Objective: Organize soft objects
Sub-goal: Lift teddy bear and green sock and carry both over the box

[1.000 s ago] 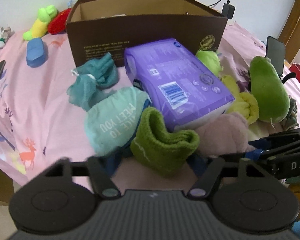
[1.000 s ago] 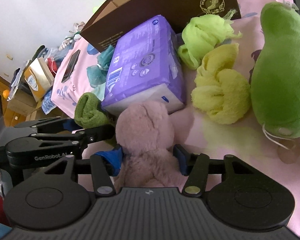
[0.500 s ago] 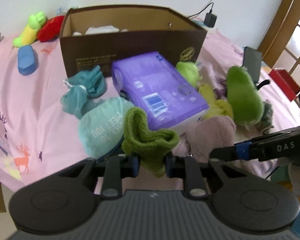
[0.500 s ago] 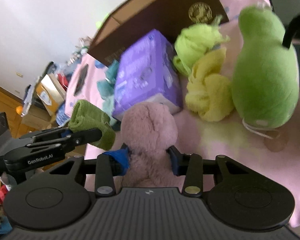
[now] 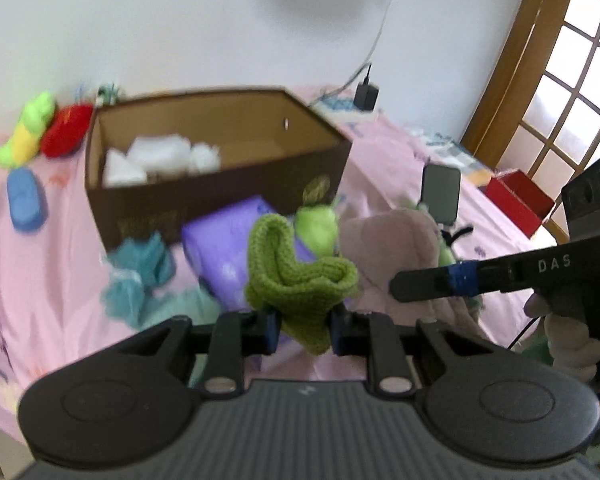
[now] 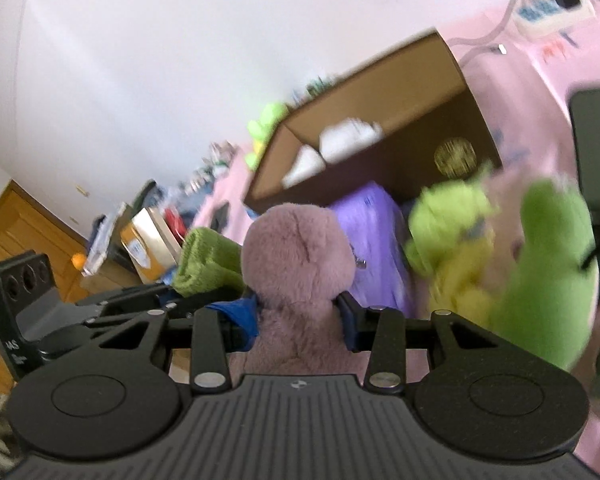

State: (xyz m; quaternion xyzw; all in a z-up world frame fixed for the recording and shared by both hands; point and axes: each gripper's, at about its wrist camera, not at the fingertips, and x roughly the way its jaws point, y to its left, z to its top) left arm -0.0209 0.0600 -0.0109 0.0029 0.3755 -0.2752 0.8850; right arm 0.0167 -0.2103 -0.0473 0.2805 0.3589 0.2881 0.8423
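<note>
My left gripper is shut on a green knitted sock, held up above the pink bed. Beside it on the right, my right gripper is shut on a mauve plush toy, also lifted; the plush and that gripper's finger show in the left wrist view. Behind both stands an open brown cardboard box with white soft items inside. The green sock appears left of the plush in the right wrist view.
On the bed lie a purple tissue pack, teal cloths, a lime cloth, a yellow cloth and a green pear-shaped plush. A blue item and red and yellow toys sit at far left. A phone stands right.
Both grippers closed on their objects, the left on the green sock and the right on the mauve plush, then rose off the bed. The box interior now shows.
</note>
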